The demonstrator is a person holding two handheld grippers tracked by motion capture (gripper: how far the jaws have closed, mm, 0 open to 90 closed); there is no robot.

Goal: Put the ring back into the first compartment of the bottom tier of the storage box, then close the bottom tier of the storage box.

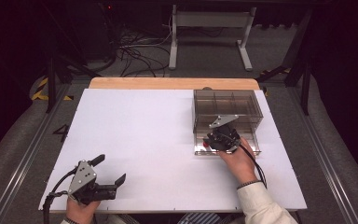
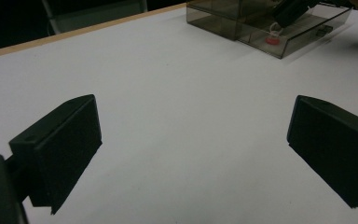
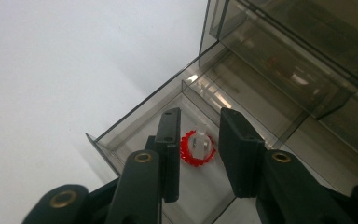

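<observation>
Drawer walls (image 3: 135, 114) hem the red ring (image 3: 196, 148) between the right tool (image 3: 196, 154) jaws.

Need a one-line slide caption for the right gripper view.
Right gripper poised over a small red-rimmed object lying in the pulled-out drawer of a clear organizer, jaws either side but not touching it.

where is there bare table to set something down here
The white table is bare between the left gripper at the near left corner and the smoky clear drawer box at the far right. It is crowded in the pulled-out drawer, where the right gripper hangs over a small red ring.
</observation>
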